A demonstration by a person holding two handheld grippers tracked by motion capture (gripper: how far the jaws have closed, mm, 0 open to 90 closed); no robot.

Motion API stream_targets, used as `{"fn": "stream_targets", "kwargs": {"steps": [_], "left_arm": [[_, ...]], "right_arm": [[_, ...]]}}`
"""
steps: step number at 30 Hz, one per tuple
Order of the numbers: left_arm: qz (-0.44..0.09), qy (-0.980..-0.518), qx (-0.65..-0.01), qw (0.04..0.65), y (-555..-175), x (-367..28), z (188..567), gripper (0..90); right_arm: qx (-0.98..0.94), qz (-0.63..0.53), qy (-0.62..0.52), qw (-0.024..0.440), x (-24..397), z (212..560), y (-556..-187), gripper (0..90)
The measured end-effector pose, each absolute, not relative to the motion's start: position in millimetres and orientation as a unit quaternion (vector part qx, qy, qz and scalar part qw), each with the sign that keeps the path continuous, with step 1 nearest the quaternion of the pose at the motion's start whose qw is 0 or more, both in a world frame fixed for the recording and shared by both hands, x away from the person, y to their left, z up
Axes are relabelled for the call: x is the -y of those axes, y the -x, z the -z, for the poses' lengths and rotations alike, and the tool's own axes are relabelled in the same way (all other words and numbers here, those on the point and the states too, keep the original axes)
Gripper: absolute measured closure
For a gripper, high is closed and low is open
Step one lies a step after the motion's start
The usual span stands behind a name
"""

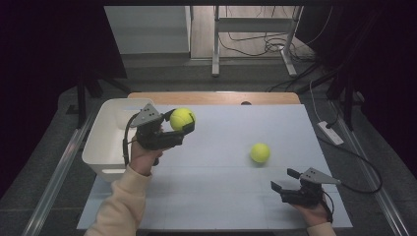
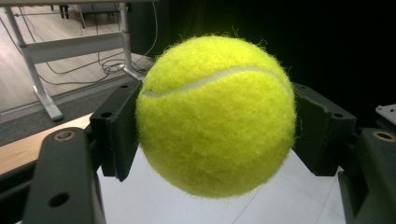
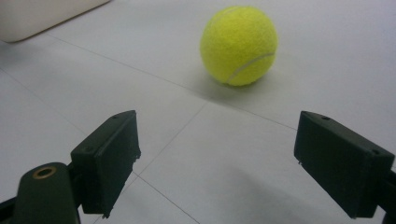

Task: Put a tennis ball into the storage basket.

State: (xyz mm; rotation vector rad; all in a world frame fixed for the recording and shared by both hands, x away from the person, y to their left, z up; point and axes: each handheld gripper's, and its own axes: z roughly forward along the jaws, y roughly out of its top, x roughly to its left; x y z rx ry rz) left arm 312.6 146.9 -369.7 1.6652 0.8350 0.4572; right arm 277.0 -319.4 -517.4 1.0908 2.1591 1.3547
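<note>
Clamping a fuzzy yellow-green tennis ball point(image 2: 215, 116) between flat black pads, left gripper point(image 1: 178, 124), right gripper point(image 1: 283, 180) spread wide, second round felt ball point(image 3: 239, 45) beyond its blocky fingertips, smooth white tabletop point(image 3: 196, 168)

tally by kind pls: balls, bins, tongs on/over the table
Tennis balls: 2, one clamped in the left tongs, one loose on the table
White bins: 1
Tongs: 2, counting the right tongs, jaws open
Total: 5
</note>
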Motion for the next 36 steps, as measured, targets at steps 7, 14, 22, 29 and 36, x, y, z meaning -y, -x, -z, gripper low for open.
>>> {"fn": "stream_targets", "kwargs": {"steps": [7, 14, 22, 29, 36], "left_arm": [[-0.199, -0.706, -0.366, 0.573, -318, -156, 365, 26.4], [-0.208, -0.698, -0.376, 0.572, -321, -167, 362, 26.4], [-0.217, -0.695, -0.384, 0.568, -324, -174, 359, 26.4], [-0.228, -0.698, -0.389, 0.556, -327, -178, 358, 26.4], [-0.237, -0.696, -0.394, 0.552, -329, -182, 356, 26.4]], "right_arm": [[-0.764, -0.482, -0.386, 0.185, 319, 517, -277, 14.4], [-0.764, -0.482, -0.387, 0.185, 320, 517, -277, 14.4], [-0.764, -0.482, -0.387, 0.185, 320, 517, -277, 14.4], [-0.764, -0.481, -0.389, 0.186, 321, 517, -277, 14.4], [-0.764, -0.479, -0.390, 0.186, 321, 518, -277, 14.5]]}}
